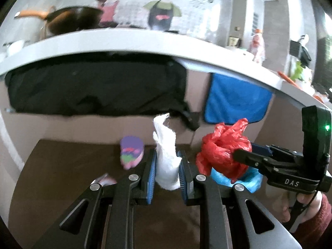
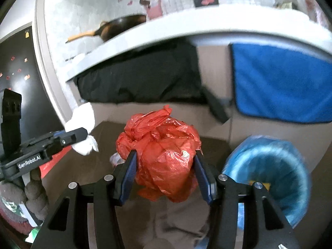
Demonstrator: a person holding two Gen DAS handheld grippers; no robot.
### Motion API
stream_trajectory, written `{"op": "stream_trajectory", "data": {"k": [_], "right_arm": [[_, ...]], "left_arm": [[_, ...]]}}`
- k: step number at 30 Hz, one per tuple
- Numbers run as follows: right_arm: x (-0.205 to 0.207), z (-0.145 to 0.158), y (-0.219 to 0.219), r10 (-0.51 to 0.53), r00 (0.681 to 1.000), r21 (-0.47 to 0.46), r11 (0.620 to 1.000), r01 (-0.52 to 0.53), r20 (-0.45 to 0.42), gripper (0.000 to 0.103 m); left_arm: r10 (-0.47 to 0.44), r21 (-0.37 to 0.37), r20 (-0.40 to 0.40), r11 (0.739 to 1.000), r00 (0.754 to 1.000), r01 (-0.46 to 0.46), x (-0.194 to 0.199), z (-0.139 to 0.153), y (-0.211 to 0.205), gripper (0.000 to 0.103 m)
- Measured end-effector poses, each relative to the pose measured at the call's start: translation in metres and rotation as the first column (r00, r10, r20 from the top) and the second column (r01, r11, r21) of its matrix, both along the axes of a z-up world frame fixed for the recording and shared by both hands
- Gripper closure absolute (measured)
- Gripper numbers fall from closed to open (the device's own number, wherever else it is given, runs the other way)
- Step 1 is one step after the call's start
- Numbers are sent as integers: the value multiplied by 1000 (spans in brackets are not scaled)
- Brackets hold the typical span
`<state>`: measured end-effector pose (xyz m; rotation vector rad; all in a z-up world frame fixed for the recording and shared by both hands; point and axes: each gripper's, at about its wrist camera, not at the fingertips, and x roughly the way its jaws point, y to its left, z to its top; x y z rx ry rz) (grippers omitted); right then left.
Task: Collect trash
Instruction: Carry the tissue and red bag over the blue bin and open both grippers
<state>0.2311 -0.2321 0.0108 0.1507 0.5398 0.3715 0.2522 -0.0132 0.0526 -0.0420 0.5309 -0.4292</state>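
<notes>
With the left gripper pinched on the crumpled white tissue wad and the right gripper clamped on the crinkled red plastic bag, both just beside the blue-lined round bin, I would keep both grips firm until each piece hangs squarely over that bin's mouth.

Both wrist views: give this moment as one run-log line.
left gripper: shut on white tissue wad | right gripper: shut on red plastic bag | blue-lined bin: at right
</notes>
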Motion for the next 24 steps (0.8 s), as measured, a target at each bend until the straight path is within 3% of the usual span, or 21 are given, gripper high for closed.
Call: {"op": "stream_trajectory", "data": {"k": [12, 24], "right_arm": [[-29, 31, -76, -156, 984, -22, 987, 159, 82, 53], [-39, 12, -148, -281, 957, 15, 960, 281, 74, 53]], "left_arm": [[-82, -11, 47, 997, 996, 83, -7, 14, -85, 82], [-149, -1, 23, 989, 989, 149, 8, -2, -160, 82]]}}
